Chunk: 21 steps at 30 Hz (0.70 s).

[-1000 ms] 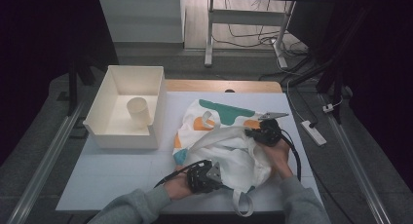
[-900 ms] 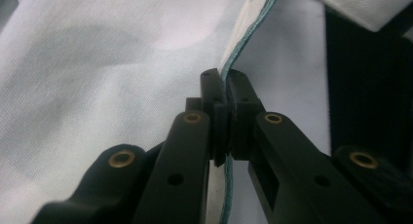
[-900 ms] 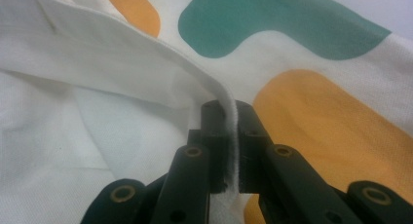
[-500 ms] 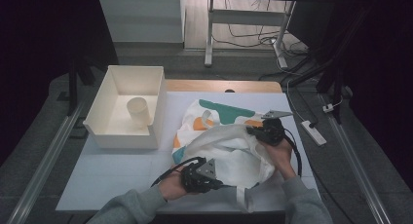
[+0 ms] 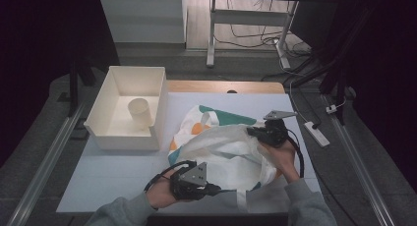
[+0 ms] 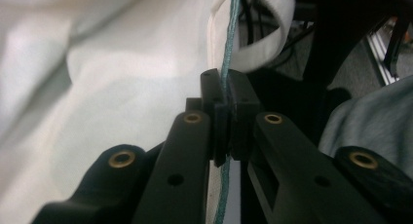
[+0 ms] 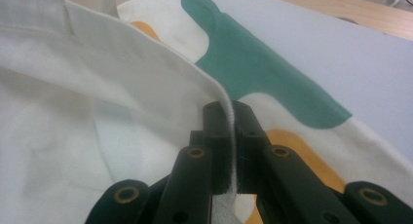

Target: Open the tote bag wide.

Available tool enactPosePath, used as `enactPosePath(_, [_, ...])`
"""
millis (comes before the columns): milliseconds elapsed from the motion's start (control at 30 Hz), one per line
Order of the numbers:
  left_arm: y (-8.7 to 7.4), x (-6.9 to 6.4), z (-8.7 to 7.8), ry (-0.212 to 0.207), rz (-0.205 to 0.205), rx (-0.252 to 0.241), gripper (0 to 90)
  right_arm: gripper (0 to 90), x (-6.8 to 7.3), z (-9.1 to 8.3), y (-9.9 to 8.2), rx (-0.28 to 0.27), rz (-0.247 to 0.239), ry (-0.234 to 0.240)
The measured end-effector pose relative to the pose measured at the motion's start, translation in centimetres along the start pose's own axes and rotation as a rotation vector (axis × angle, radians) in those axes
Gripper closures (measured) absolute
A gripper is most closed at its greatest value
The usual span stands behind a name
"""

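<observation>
A white cloth bag (image 5: 221, 147) with green and orange patches lies on the table, its upper layer lifted into a mound. My left gripper (image 5: 212, 188) is at the bag's near edge, shut on the cloth rim (image 6: 227, 73) beside a white strap loop (image 6: 265, 44). My right gripper (image 5: 253, 131) is at the bag's right side, shut on the white edge of the bag (image 7: 221, 100); the green patch (image 7: 253, 68) and an orange patch (image 7: 302, 156) lie just beyond it.
A white open box (image 5: 147, 137) stands at the table's left with a pale cup (image 5: 139, 112) inside it. A power strip (image 5: 316, 133) lies off the table's right edge. Pale blue tabletop (image 5: 113, 172) shows at the front left.
The left gripper has drawn its edge of the bag toward the table's near side. The lifted cloth is spread wider and smoother than a second ago.
</observation>
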State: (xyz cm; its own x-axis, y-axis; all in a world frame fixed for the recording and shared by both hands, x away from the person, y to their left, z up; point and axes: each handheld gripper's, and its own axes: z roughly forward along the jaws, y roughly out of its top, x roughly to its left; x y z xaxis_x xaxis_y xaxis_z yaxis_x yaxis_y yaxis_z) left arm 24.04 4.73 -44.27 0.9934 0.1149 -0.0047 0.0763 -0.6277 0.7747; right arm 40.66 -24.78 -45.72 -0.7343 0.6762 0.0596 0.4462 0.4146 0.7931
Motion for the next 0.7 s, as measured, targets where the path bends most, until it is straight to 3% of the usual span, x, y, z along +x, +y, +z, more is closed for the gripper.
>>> enactPosePath(100, [0.6, -0.2, -0.8, 0.036, 0.019, -0.016, 87.5, 86.3, 0.3, 0.1, 0.2, -0.001, -0.011, 0.000])
enactPosePath(267, [0.0, 0.7, 0.0, 0.029, -0.021, -0.017, 87.5, 86.2, 0.0, 0.4, 0.0, 0.010, 0.003, -0.003])
enactPosePath(467, [-0.2, 1.6, 1.1, 0.090, -0.045, -0.015, 87.4, 86.2, -0.4, 1.0, -0.4, 0.027, 0.008, -0.011])
enactPosePath(600, [-0.2, 2.5, 2.7, 0.143, -0.067, 0.030, 87.3, 86.2, -0.4, 1.2, -0.5, 0.033, 0.008, -0.016])
enactPosePath(700, [-0.6, 3.4, 4.0, 0.150, -0.103, 0.058, 87.1, 86.2, -0.4, 1.4, -0.6, 0.039, 0.006, -0.018])
